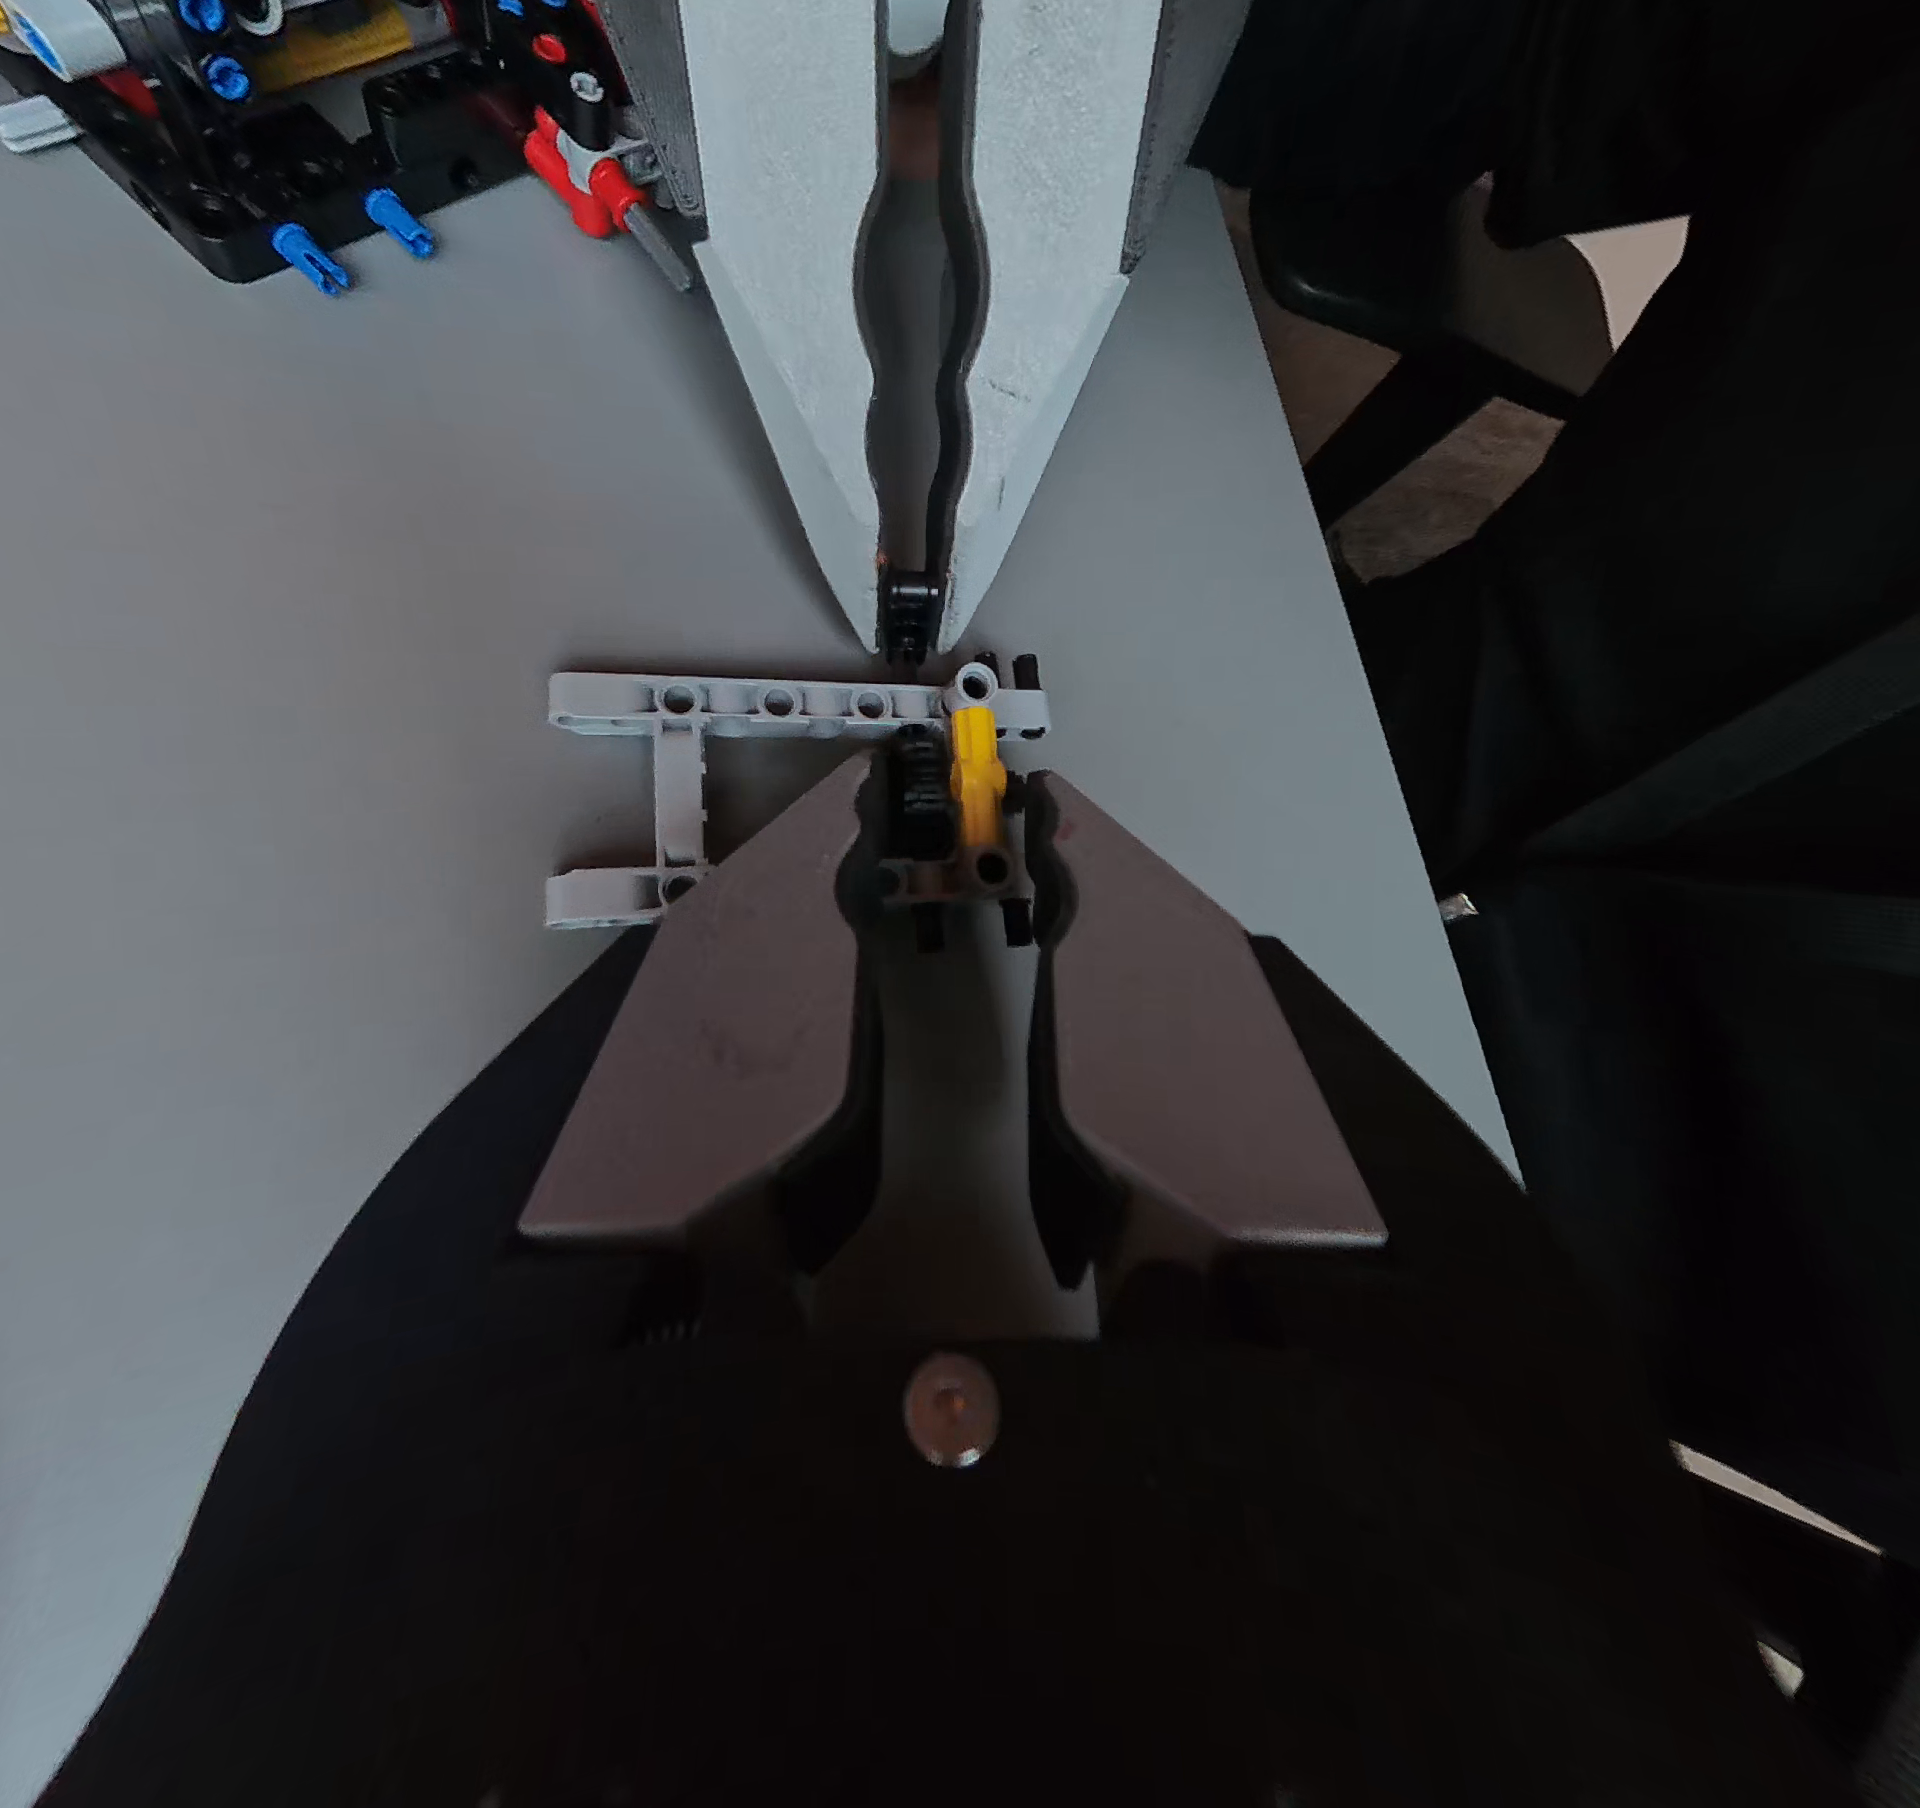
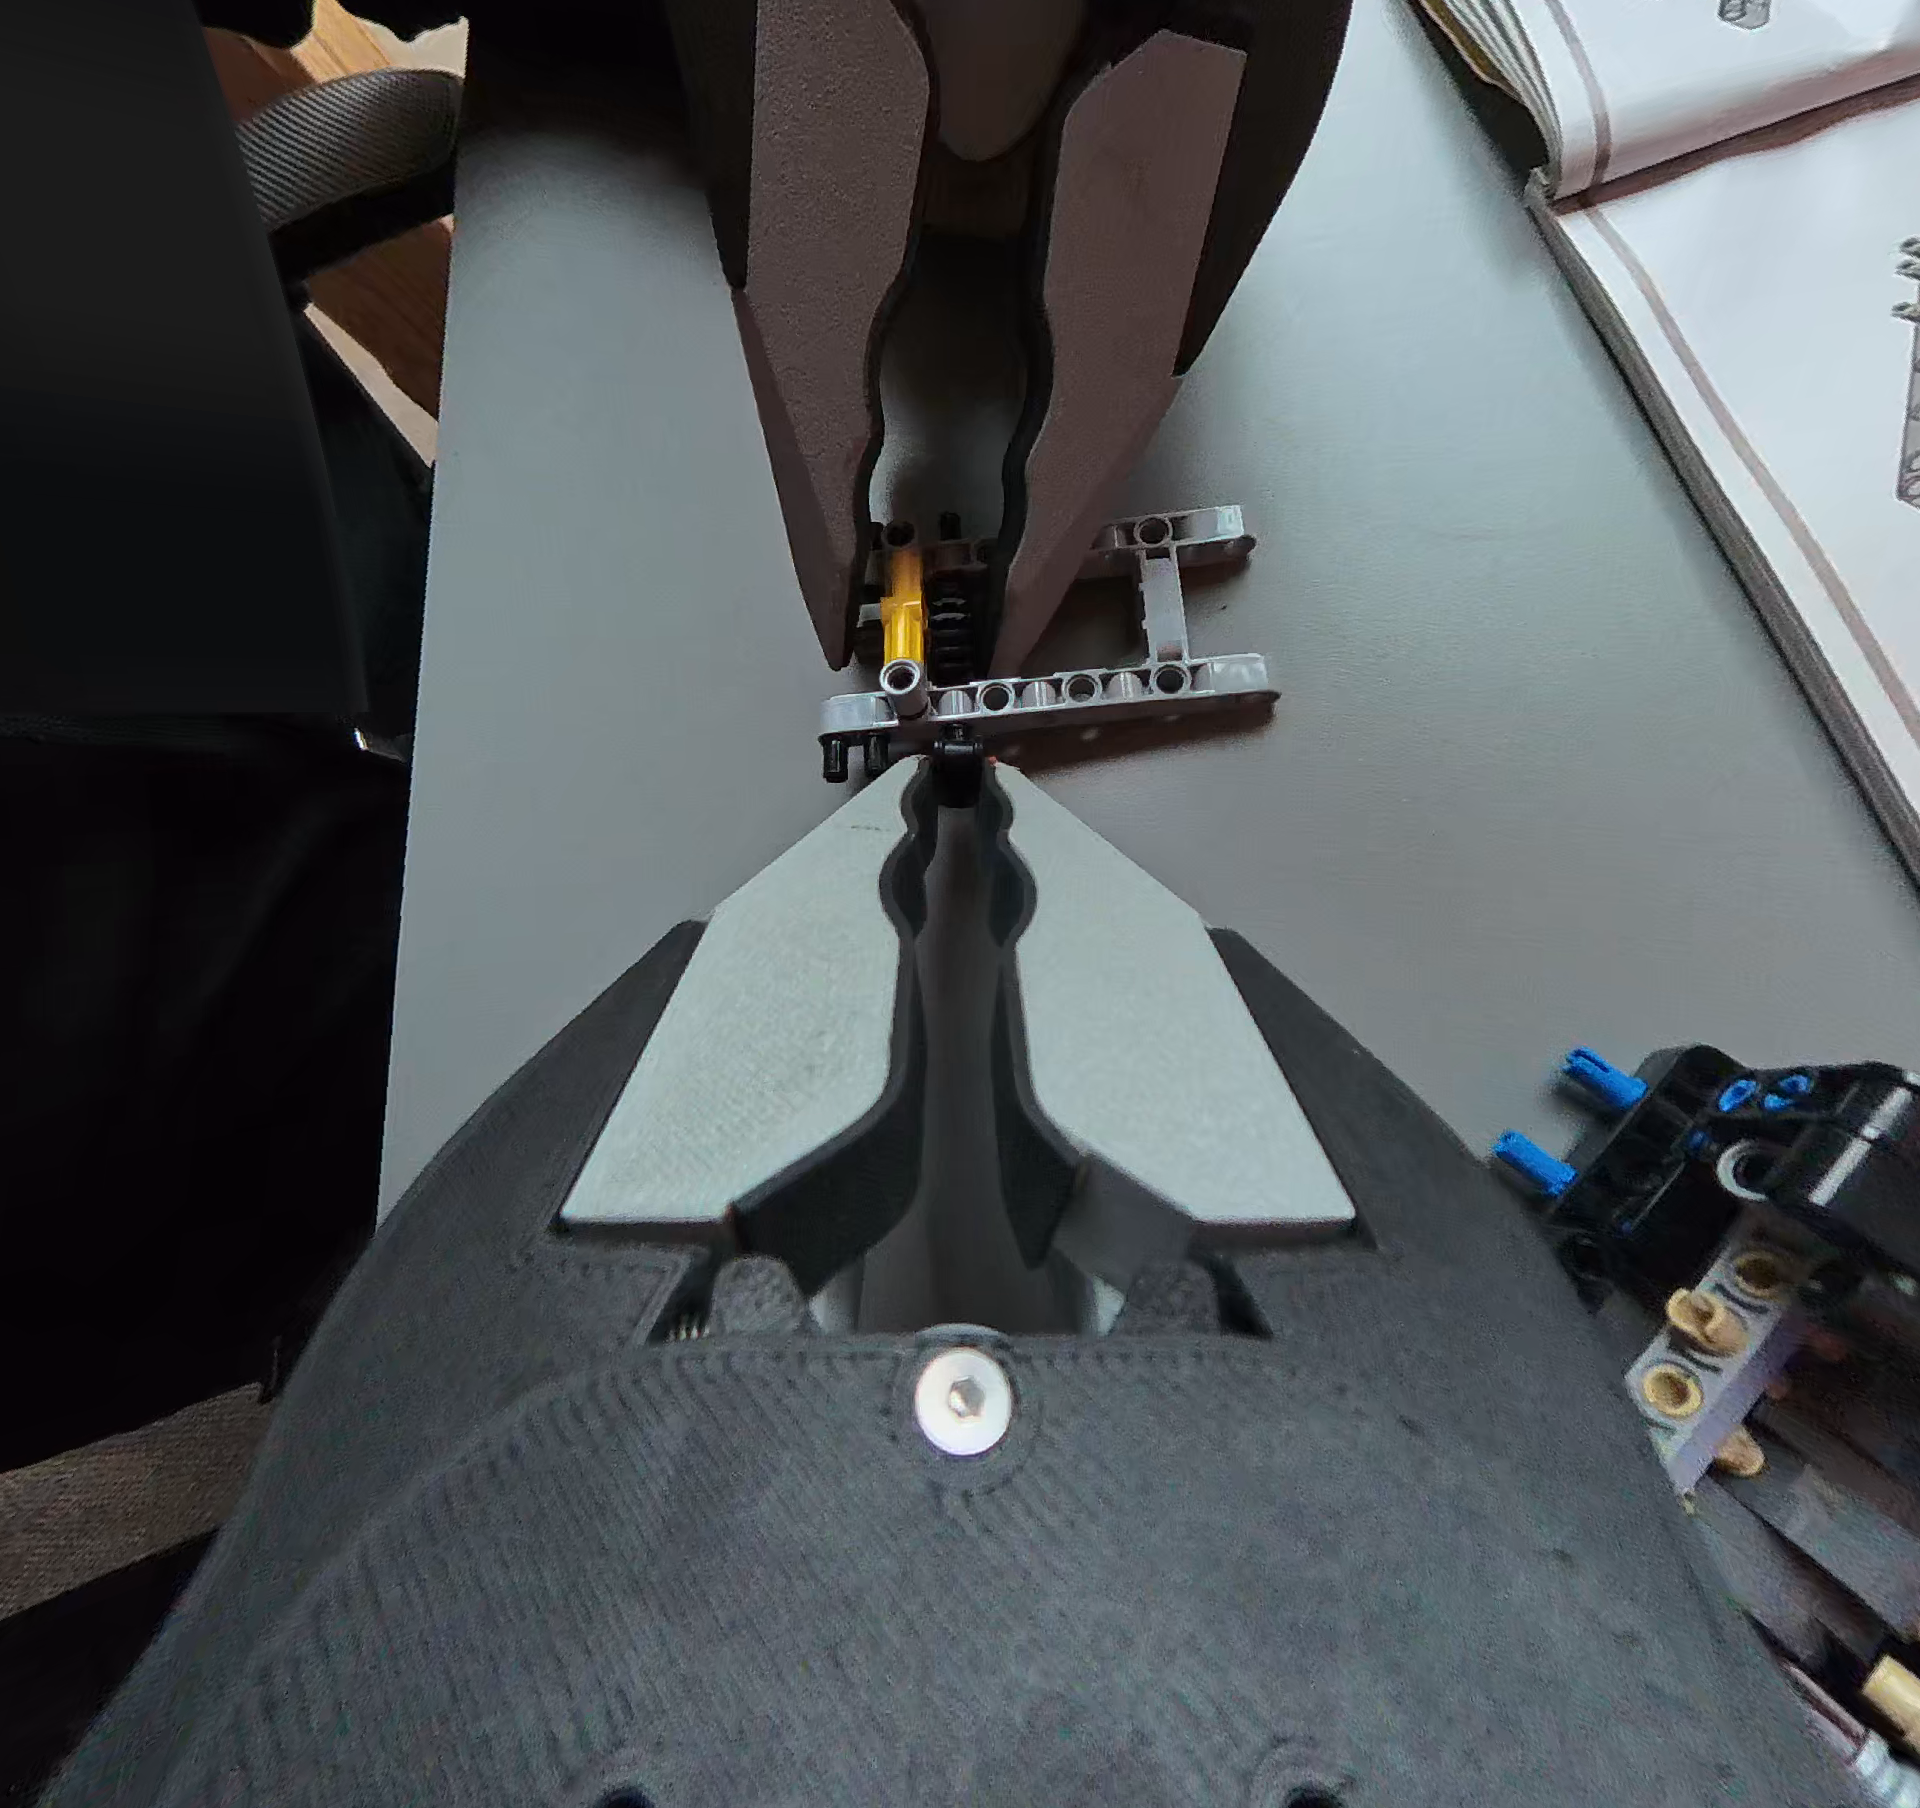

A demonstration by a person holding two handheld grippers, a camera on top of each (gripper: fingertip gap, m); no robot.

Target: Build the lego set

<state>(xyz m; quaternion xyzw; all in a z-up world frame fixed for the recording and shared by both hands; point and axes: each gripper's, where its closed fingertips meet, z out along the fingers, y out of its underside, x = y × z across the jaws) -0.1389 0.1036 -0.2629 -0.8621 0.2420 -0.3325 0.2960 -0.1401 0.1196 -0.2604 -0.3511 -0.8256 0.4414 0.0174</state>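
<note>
Grey and mostly bare, the counter (image 1: 312, 615) is carrying a light grey lego frame (image 1: 681, 771) lying flat near its edge, with a bigger black build (image 1: 312, 65) studded with blue pins sitting well apart at one side and an open instruction booklet (image 2: 1714, 96) lying beyond it. Left tongs (image 1: 951, 823), brown-fingered, are closing on the frame's end where a yellow piece (image 1: 975, 771) and a black gear (image 1: 920, 782) are sitting between the two beams. Facing them, right tongs (image 2: 956, 782), grey-fingered, are pinching a small black pin (image 2: 956, 766) almost shut and holding it against the frame's outer beam.
</note>
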